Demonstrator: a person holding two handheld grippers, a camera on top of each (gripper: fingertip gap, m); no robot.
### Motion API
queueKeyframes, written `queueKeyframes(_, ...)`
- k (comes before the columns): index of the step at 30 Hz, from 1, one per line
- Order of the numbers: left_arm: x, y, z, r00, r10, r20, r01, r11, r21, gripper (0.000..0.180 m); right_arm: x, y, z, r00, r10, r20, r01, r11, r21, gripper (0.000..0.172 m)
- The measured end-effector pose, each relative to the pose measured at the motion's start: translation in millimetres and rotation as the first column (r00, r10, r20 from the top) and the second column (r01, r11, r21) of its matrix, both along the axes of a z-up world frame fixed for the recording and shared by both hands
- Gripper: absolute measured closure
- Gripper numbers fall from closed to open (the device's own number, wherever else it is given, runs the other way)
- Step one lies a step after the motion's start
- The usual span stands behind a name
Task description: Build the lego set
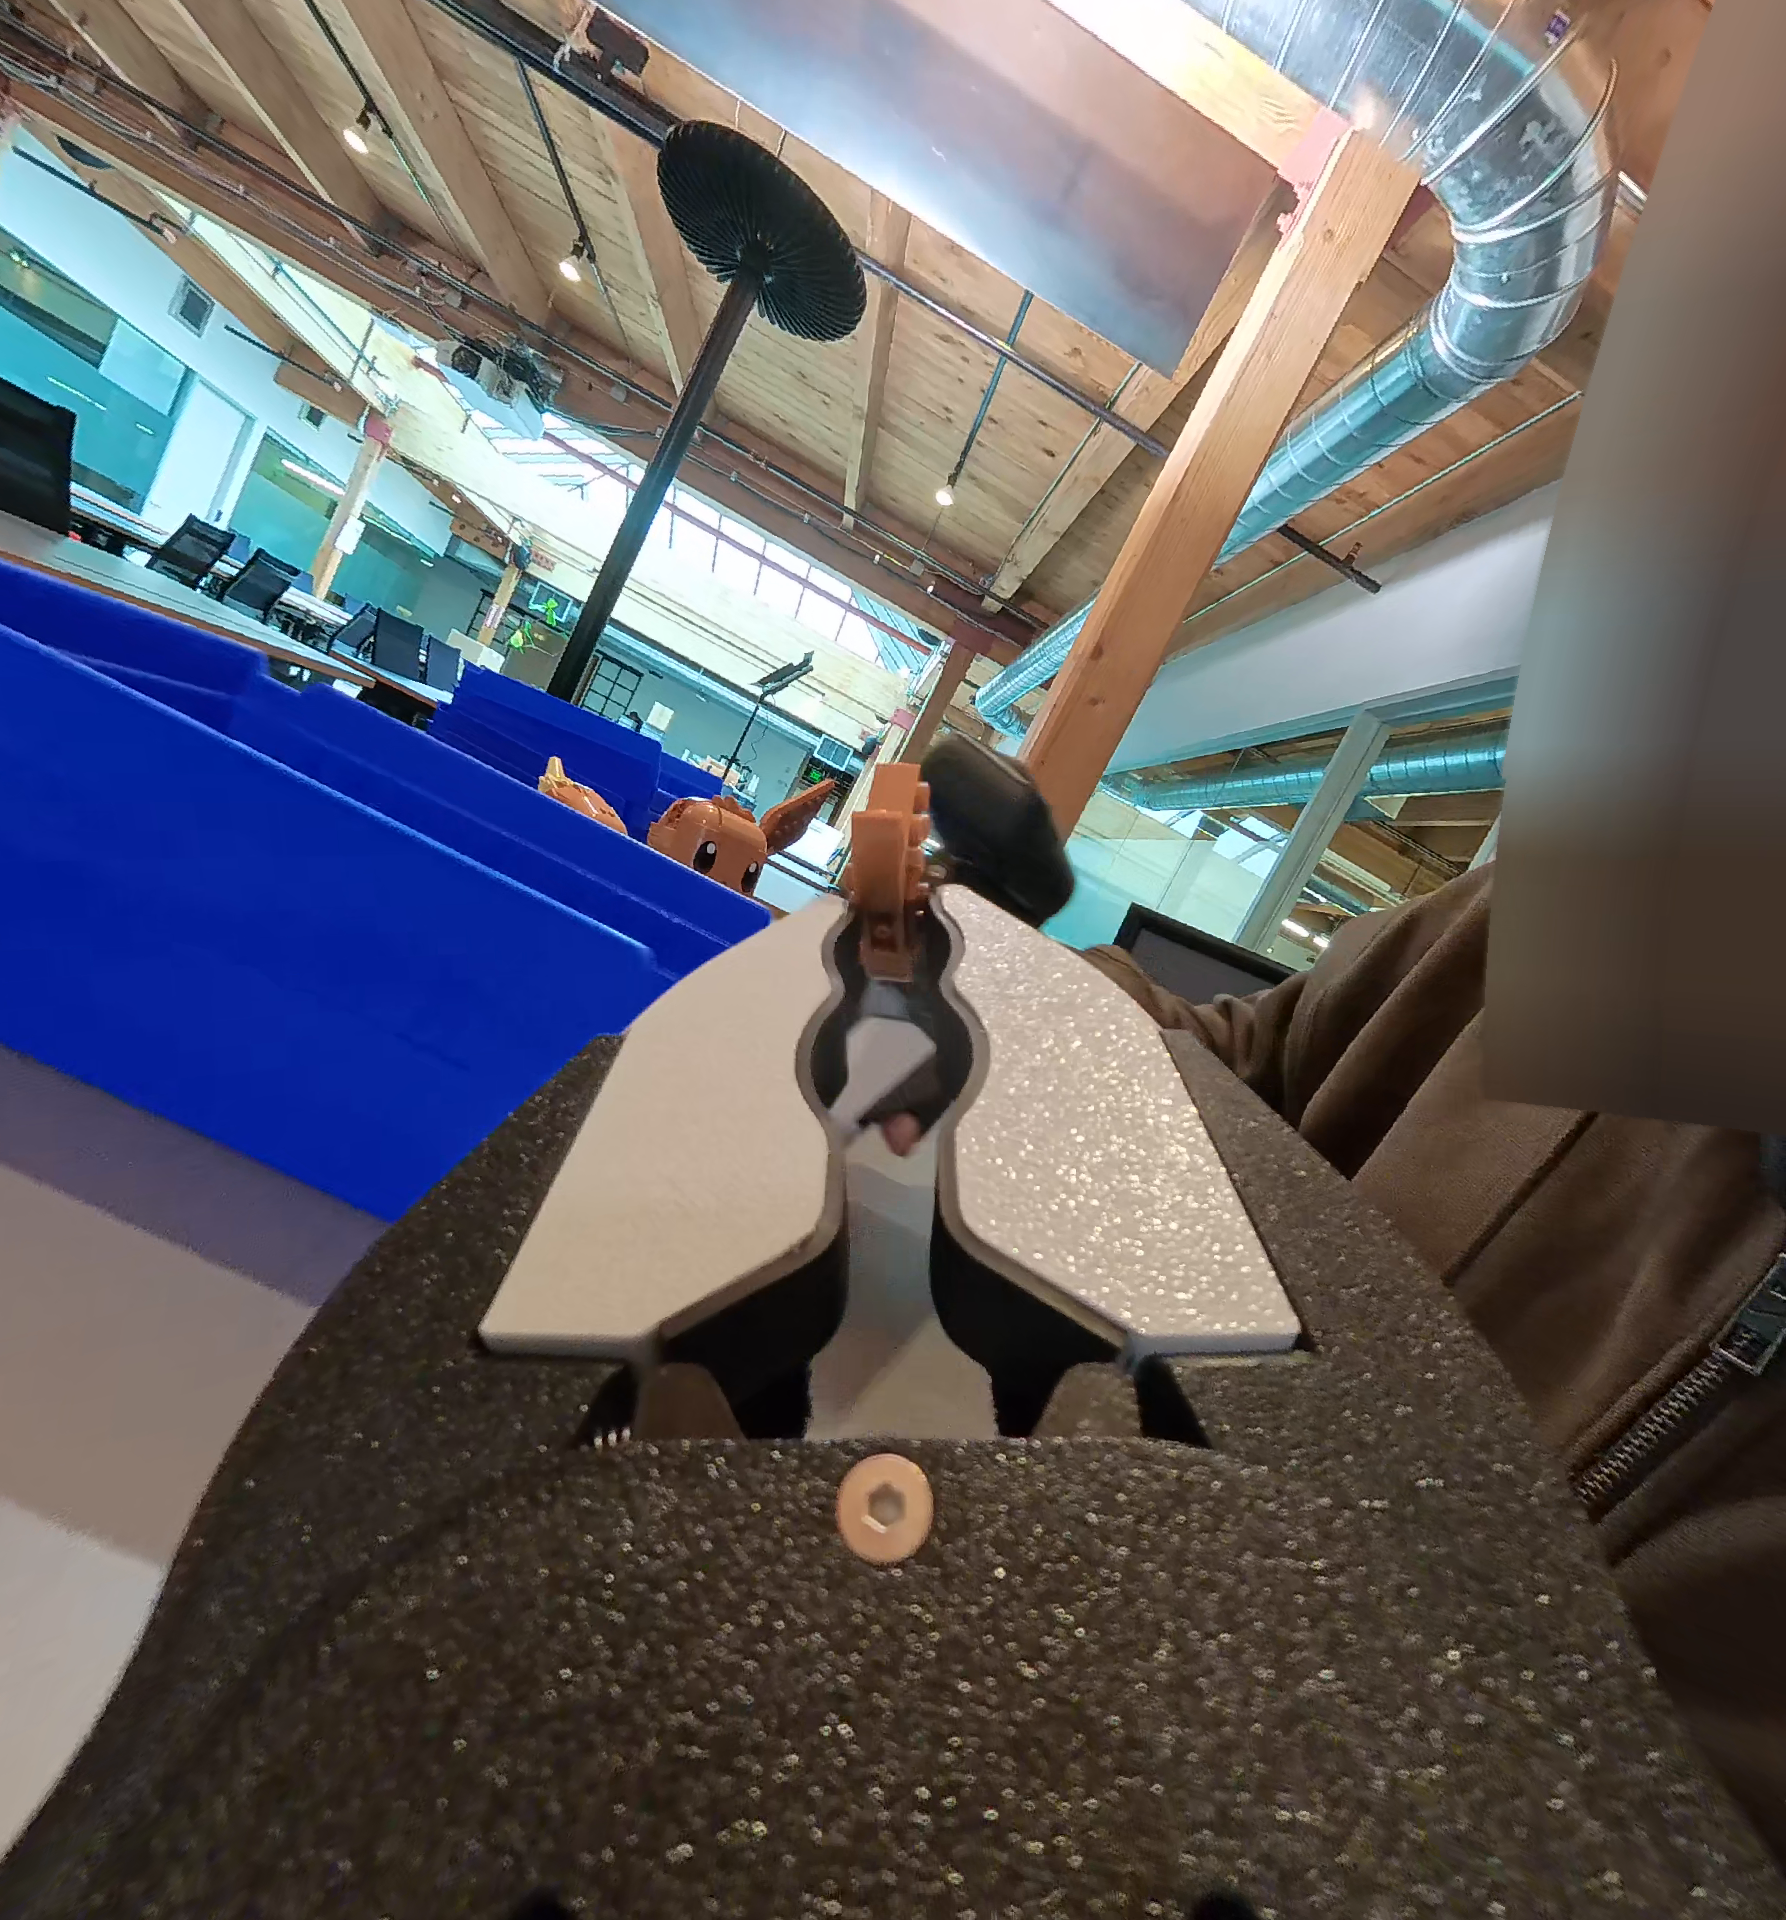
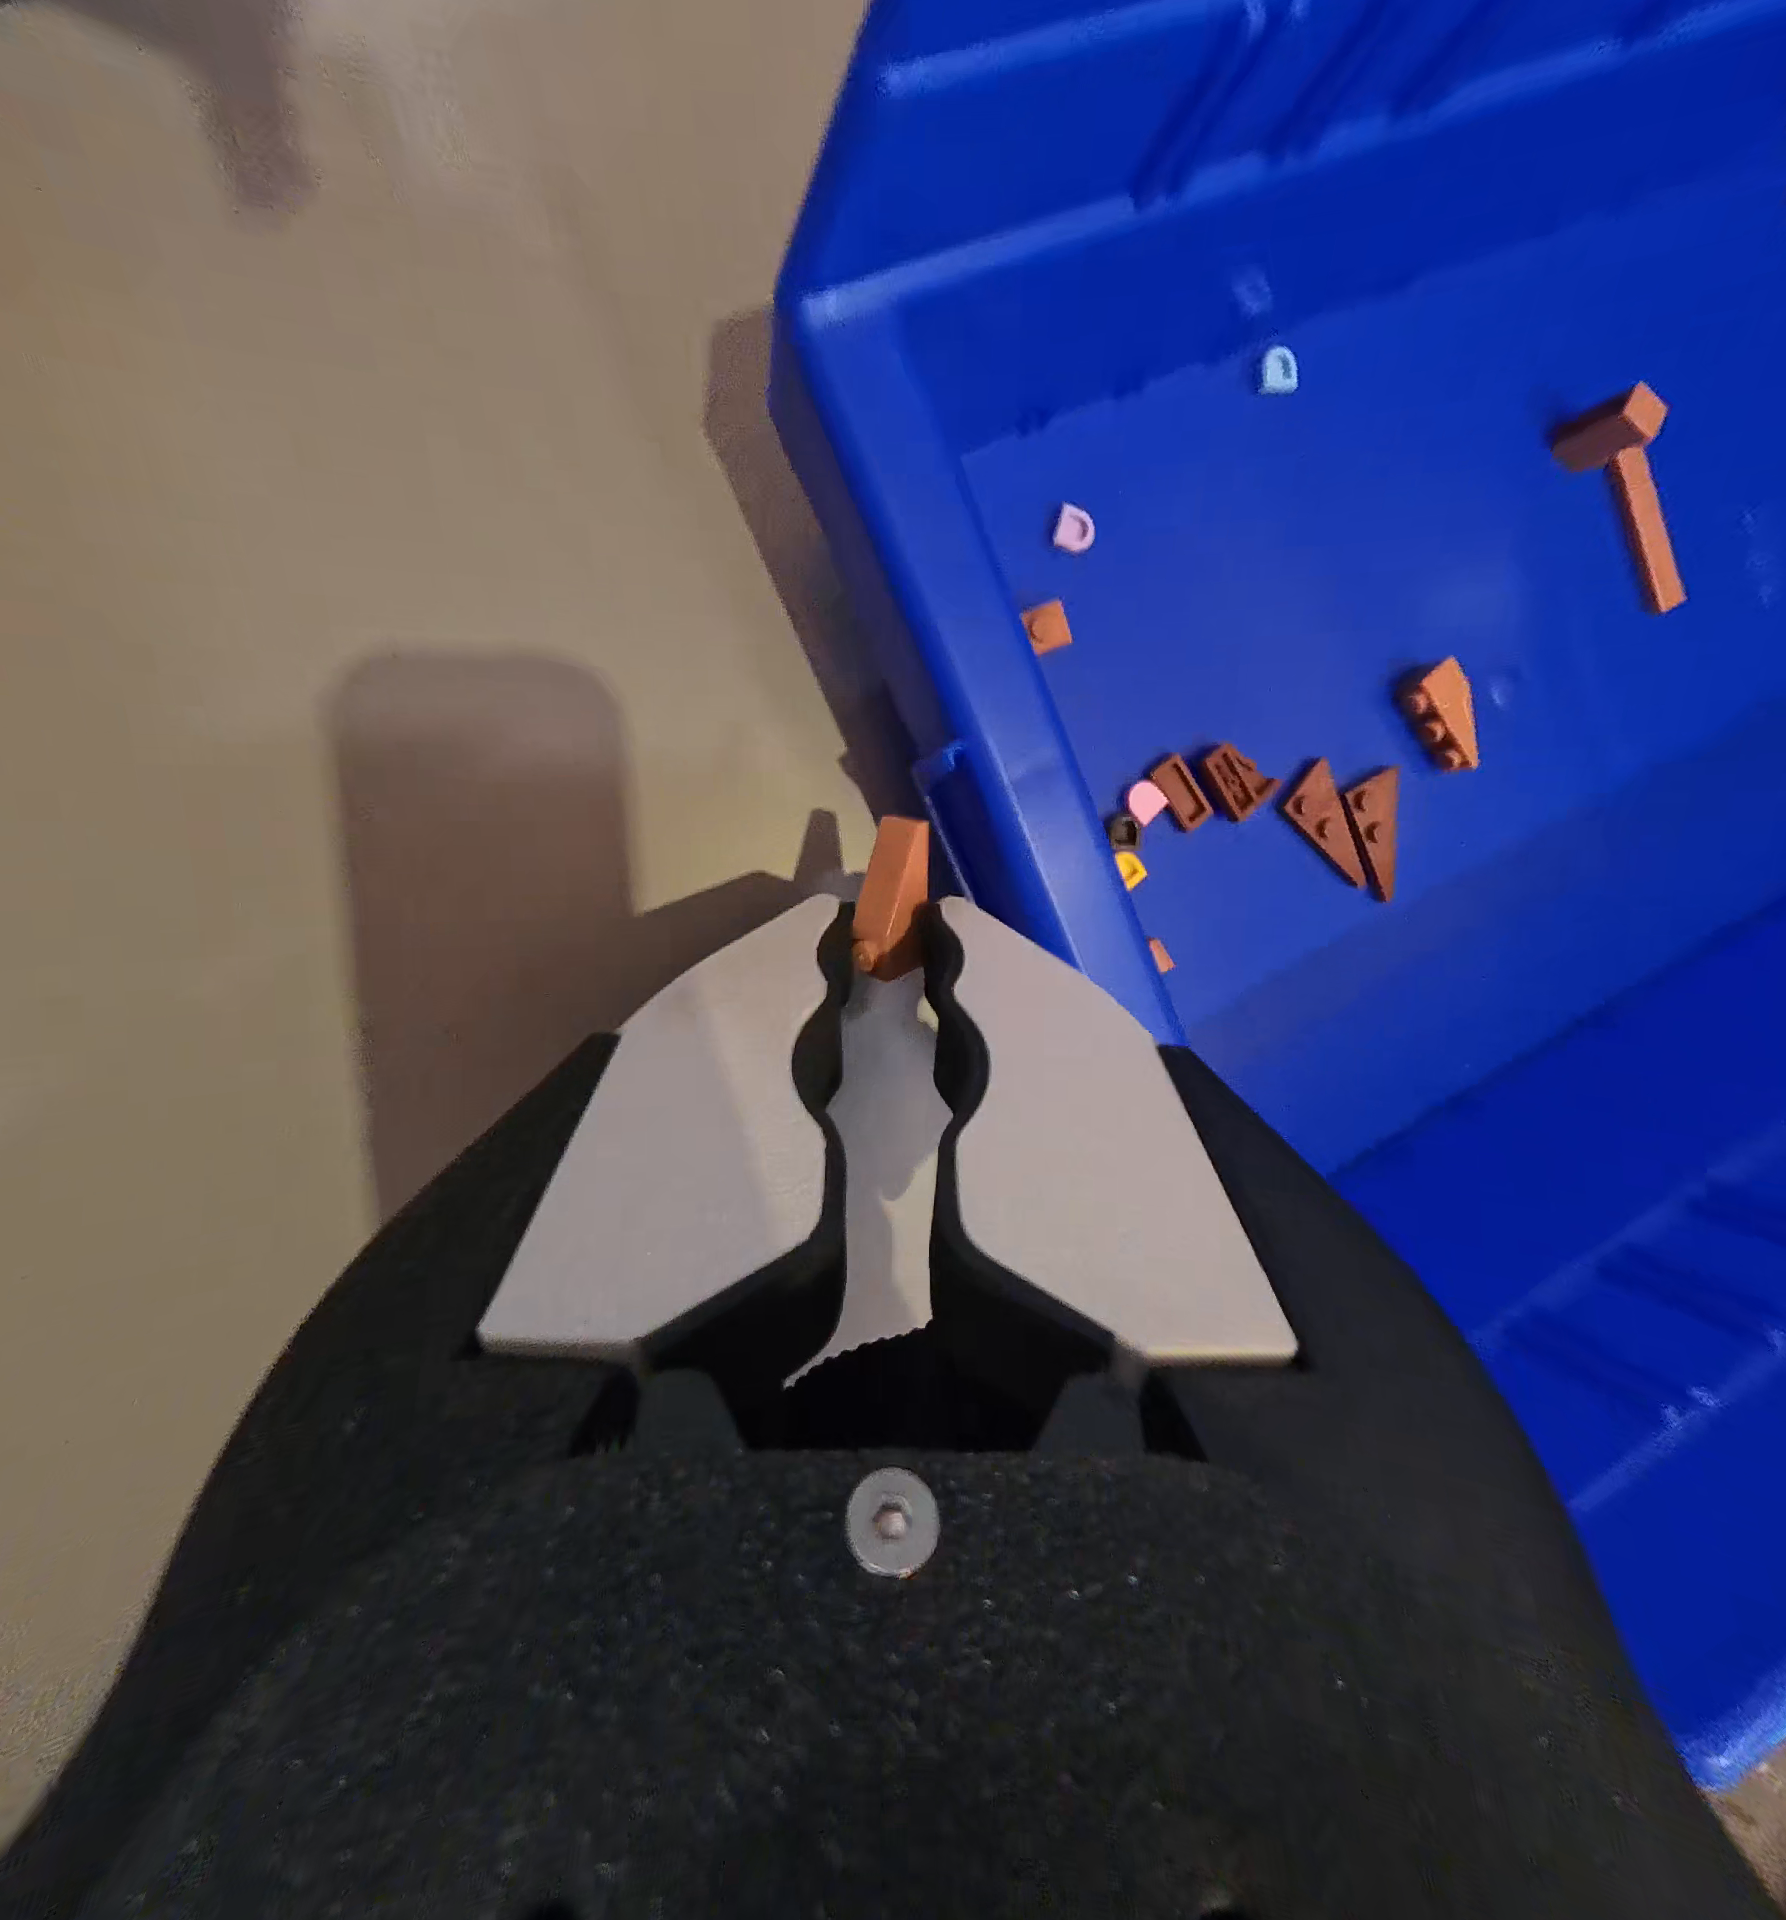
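A small stack of orange-brown bricks (image 1: 884, 862) is clamped upright at the fingers of the left gripper (image 1: 891, 920), while a single orange-brown sloped brick (image 2: 894, 909) is pinched by the right gripper (image 2: 887, 935) above the tabletop (image 2: 297, 468), beside the blue bin (image 2: 1491, 1143) of loose pieces.

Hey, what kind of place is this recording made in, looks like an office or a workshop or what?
Probably an open-plan office or lab in a converted industrial loft: exposed timber ceiling, silver ventilation duct, and rows of desks with black chairs. The near table holds blue parts bins with toy bricks.
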State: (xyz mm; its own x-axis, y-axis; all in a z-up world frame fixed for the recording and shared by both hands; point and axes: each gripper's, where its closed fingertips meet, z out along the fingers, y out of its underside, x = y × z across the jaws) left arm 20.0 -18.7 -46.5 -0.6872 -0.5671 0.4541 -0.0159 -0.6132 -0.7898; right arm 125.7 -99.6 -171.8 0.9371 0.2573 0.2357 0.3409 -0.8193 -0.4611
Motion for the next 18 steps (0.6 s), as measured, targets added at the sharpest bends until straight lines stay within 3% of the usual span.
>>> queueKeyframes(2,0.3,-0.7,-0.5,1.000,-0.001,-0.002,0.001,1.000,0.003,0.169,22.7,17.5,-4.6,0.999,-0.035,0.008,0.034,0.999,0.024,0.160)
queueKeyframes(4,0.4,-0.4,-0.5,1.000,0.001,-0.001,-0.001,1.000,0.006,0.169,21.7,21.3,-18.8,0.995,-0.018,-0.102,0.013,0.999,-0.049,0.159)
queueKeyframes(10,0.5,2.0,-0.2,1.000,0.014,0.000,-0.014,1.000,0.010,0.169,-4.5,18.6,-5.5,0.986,0.076,-0.150,-0.076,0.997,0.006,0.159)
queueKeyframes(15,1.7,2.3,-1.0,1.000,0.009,-0.006,-0.009,1.000,-0.002,0.169,21.2,13.5,28.1,0.980,0.131,0.149,-0.143,0.987,0.076,0.159)
queueKeyframes(18,1.6,1.6,-1.1,1.000,0.008,-0.006,-0.008,1.000,0.002,0.169,41.7,9.2,43.7,0.966,0.150,0.208,-0.163,0.986,0.044,0.159)
